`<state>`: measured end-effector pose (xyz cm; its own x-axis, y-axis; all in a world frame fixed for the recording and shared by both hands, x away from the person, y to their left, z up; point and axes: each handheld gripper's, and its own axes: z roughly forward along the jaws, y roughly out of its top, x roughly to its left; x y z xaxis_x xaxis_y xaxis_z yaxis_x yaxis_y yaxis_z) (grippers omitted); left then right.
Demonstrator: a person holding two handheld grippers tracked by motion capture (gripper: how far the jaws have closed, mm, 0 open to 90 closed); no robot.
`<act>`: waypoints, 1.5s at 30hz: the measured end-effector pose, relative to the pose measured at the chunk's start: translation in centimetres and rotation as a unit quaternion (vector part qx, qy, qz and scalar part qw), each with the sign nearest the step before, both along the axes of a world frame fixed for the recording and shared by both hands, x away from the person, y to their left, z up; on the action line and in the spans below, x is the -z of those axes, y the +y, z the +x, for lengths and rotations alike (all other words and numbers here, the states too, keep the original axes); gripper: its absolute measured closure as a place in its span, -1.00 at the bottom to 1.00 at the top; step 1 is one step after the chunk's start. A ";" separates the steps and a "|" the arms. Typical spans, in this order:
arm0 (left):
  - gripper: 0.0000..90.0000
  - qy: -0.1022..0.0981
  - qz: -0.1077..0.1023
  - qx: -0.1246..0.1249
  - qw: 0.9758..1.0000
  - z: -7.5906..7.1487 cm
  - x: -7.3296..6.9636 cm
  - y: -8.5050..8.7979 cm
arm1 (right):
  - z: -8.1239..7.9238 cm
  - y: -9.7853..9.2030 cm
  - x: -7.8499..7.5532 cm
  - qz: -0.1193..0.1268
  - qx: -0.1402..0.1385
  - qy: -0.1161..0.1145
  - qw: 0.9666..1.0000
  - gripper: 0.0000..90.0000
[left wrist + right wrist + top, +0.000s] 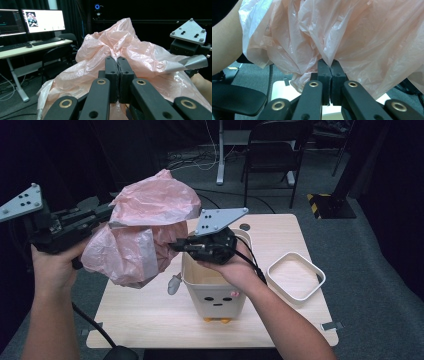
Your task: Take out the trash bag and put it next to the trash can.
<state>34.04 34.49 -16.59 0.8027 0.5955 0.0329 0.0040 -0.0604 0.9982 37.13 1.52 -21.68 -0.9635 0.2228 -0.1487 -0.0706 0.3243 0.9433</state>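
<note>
Bag [145,227] held aloft over bin [215,292]
Both grippers, left [117,60] and right [329,63], are clenched on film (mouth unopened); spreading is needed next

A light wooden table [280,235] bears a white bin [216,302] and a lid [296,276].

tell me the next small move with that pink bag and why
Probably draw the two claws apart to spread the bag's mouth. Both the left claw and the right claw are shut on its film, and it hangs bunched in the air up and left of the open bin, too crumpled to go over the rim.
</note>
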 end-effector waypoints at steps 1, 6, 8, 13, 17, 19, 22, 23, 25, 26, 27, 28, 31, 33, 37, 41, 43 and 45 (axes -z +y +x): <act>0.96 -0.001 0.001 -0.001 1.000 0.0 0.0 0.2 | 0.0 0.2 0.0 -0.001 -0.001 0.001 1.000 0.97; 0.96 0.002 -0.002 -0.008 1.000 -0.2 0.2 0.8 | 0.0 1.0 0.0 -0.012 -0.003 -0.001 1.000 0.97; 0.96 0.004 -0.004 -0.011 1.000 -0.3 0.3 1.1 | 0.0 1.3 0.1 -0.015 -0.004 -0.004 1.000 0.96; 0.96 0.008 -0.007 -0.018 1.000 -0.3 0.6 1.6 | 0.0 1.8 0.0 -0.020 -0.006 -0.003 1.000 0.95; 0.96 0.010 -0.013 -0.023 1.000 -0.2 0.7 1.9 | 0.0 1.8 0.1 -0.024 -0.001 -0.003 1.000 0.87; 0.96 0.012 -0.015 -0.025 1.000 -0.1 0.7 2.1 | -0.2 1.8 0.0 -0.026 0.001 -0.007 1.000 0.78; 0.96 0.013 -0.017 -0.024 0.999 0.1 1.0 2.1 | -0.4 1.7 -0.1 -0.033 0.005 -0.017 0.999 0.70; 0.96 0.014 -0.017 -0.023 0.999 0.2 1.1 2.0 | -0.5 1.6 -0.1 -0.035 0.007 -0.017 0.999 0.68; 0.96 0.016 -0.017 -0.024 0.999 0.3 1.2 2.0 | -0.6 1.4 -0.2 -0.035 0.011 -0.019 0.999 0.62; 0.96 0.017 -0.021 -0.023 0.999 0.4 1.3 2.1 | -0.7 1.3 -0.2 -0.033 0.014 -0.019 0.999 0.58; 0.96 0.018 -0.021 -0.023 0.999 0.5 1.3 2.1 | -0.6 1.2 -0.3 -0.030 0.017 -0.018 0.999 0.55; 0.96 0.020 -0.018 -0.024 0.999 0.6 1.3 2.1 | -0.6 1.0 -0.3 -0.029 0.019 -0.017 0.999 0.54; 0.96 0.031 -0.003 -0.026 0.999 1.0 1.7 2.0 | -0.6 0.5 -0.4 -0.022 0.023 -0.015 0.999 0.51; 0.96 0.037 0.011 -0.034 0.999 1.3 2.2 1.9 | -0.6 0.2 -0.4 -0.019 0.025 -0.016 0.999 0.50; 0.96 0.049 0.012 -0.040 0.998 1.9 3.4 2.5 | -0.8 -0.4 -0.3 -0.017 0.029 -0.017 0.999 0.46; 0.96 0.064 0.006 -0.052 0.997 2.4 4.7 3.4 | -0.9 -1.0 -0.2 -0.019 0.034 -0.016 0.999 0.44; 0.96 0.069 0.001 -0.047 0.997 2.6 5.3 3.6 | -1.0 -1.3 -0.2 -0.017 0.036 -0.015 0.999 0.42; 0.96 0.072 0.005 -0.046 0.996 2.8 5.9 3.5 | -1.1 -1.7 -0.2 -0.014 0.040 -0.016 0.999 0.40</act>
<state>36.80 37.99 -22.49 0.7420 0.6664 -0.0733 0.1538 -0.0629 0.9861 36.07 -0.22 -21.48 -0.9377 0.2936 -0.1859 -0.0732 0.3558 0.9317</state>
